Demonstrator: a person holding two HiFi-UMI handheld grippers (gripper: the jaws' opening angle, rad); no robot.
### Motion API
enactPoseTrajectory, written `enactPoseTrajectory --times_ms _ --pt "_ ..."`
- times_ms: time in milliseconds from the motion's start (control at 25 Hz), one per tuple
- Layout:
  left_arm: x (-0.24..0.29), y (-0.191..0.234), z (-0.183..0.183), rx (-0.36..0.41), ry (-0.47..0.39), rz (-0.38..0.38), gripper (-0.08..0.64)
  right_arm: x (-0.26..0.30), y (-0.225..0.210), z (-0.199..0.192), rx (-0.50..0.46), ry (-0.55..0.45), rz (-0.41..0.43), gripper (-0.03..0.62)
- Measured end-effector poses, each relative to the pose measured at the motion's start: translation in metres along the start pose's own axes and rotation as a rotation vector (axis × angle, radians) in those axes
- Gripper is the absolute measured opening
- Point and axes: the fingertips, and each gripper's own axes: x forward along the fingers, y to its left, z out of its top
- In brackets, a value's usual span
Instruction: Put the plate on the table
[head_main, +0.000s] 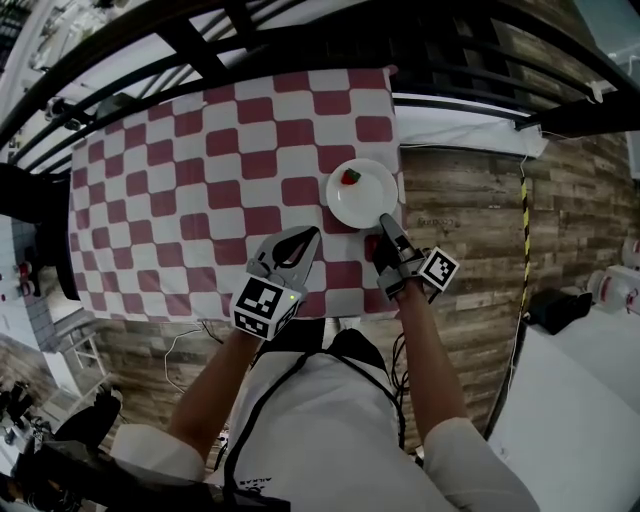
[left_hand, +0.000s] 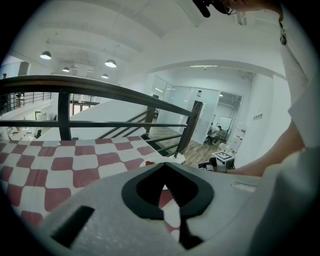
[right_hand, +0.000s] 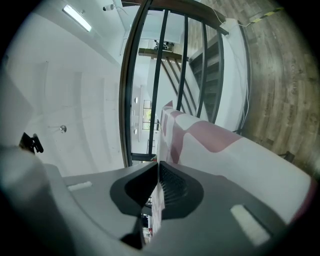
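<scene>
Right claw (head_main: 386, 220) pinched the near rim of the white plate (head_main: 366, 202); plate lay just ahead, over the desk (head_main: 200, 200) right edge. Left claw (head_main: 313, 235) pressed together, empty, farther off.

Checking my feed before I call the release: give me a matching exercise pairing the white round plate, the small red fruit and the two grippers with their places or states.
Things:
1. white round plate
2. small red fruit
3. left gripper
4. right gripper

Places or states:
A. shut on nothing, over the red-and-white checked tablecloth
B. near the table's right edge in the head view
C. clamped on the plate's near rim
D. lying on the plate

Pairs: 1-B, 2-D, 3-A, 4-C
</scene>
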Motion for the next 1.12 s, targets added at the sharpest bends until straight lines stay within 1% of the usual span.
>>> enactPoseTrajectory --times_ms 320,680,1000,1120 --pt "0.001 0.009 -0.003 -0.007 0.005 -0.005 0.005 0.012 -0.01 0.001 -0.005 0.014 -0.04 0.018" --pt "0.004 0.012 -0.001 -0.02 -0.003 -0.012 0.005 0.014 -0.022 0.0 0.009 0.018 -0.173 0.015" --pt "0.001 0.013 0.0 -0.024 -0.01 -0.011 0.005 0.011 -0.034 -0.004 0.023 0.036 -0.312 0.023" --pt "0.0 0.013 0.001 -0.026 -0.014 -0.011 0.005 0.011 -0.038 -0.004 0.025 0.028 -0.366 0.028"
